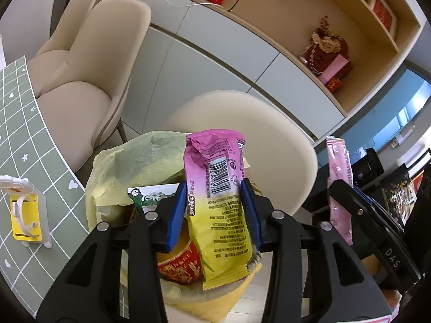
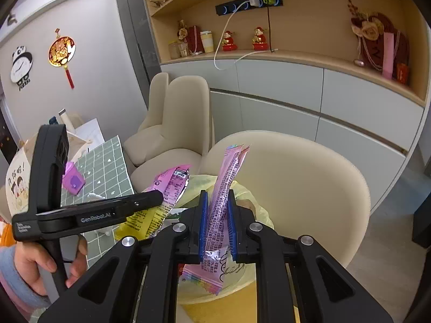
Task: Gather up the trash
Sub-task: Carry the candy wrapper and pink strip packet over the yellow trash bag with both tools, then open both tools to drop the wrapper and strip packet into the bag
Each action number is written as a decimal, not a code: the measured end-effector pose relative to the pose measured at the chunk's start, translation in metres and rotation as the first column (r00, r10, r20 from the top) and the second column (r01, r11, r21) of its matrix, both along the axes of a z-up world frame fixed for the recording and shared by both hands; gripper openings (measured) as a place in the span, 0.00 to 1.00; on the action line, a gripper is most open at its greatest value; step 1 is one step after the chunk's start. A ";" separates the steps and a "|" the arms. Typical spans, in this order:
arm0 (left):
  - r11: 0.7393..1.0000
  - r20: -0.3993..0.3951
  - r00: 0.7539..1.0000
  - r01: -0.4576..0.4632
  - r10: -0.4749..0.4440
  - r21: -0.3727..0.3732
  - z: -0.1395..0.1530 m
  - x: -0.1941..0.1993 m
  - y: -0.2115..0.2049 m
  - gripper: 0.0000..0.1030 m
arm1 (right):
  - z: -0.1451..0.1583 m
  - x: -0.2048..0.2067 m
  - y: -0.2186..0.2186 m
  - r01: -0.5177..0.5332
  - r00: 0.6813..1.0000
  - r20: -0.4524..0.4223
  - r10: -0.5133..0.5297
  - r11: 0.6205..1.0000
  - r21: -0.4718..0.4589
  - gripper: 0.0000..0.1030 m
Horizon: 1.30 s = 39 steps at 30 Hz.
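my left fingers (image 1: 215, 210) stand half apart with the pink-and-yellow wrapper (image 1: 218, 193) upright between them; the blue pads (image 1: 249, 204) sit at its edges and i cannot tell whether they grip it. my right fingers (image 2: 218, 223) are clamped on the slim pink sachet (image 2: 223, 202), standing upright. just under and ahead of both pairs gapes the yellow-lined trash bin (image 1: 134, 161), with a red printed cup (image 1: 180, 266) and a green-and-white packet (image 1: 150, 195) already inside it.

to do this drop well, i'd keep each wrapper over the mouth of the liner, well inside its rim, spread the left pair wide enough that the foil slides free rather than snagging a pad, then release the right.

readable writing: "genrobot.ai" on the left tool's body in the right view, "das" on the right tool's side in the left view, a barcode on the wrapper; its small print is too fine to read.
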<state>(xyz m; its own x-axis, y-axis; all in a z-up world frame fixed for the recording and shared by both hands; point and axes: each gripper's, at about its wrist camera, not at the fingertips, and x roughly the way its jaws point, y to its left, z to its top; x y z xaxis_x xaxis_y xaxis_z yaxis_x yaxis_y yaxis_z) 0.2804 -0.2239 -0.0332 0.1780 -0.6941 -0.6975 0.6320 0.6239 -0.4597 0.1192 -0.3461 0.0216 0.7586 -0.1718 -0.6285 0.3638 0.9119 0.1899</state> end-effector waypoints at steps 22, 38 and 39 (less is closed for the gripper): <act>0.997 0.116 0.992 -0.057 0.050 0.058 0.023 -0.006 0.042 0.44 | -0.038 0.045 0.003 -0.099 0.993 -0.059 0.102 0.994 0.048 0.14; 0.993 0.114 0.992 -0.064 0.053 0.100 0.020 -0.023 0.104 0.44 | -0.057 0.052 0.040 -0.089 0.985 -0.143 0.094 0.995 0.043 0.31; 0.993 0.112 0.992 -0.066 0.054 0.100 0.020 -0.023 0.109 0.44 | -0.054 0.050 0.046 -0.087 0.986 -0.142 0.091 0.995 0.039 0.31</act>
<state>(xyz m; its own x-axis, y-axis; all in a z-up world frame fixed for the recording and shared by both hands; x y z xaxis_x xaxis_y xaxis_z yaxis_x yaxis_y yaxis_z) 0.2574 -0.1148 -0.0129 0.2957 -0.6048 -0.7395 0.6345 0.7030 -0.3213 0.1692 -0.3002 -0.0328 0.6715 -0.0854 -0.7361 0.3070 0.9361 0.1714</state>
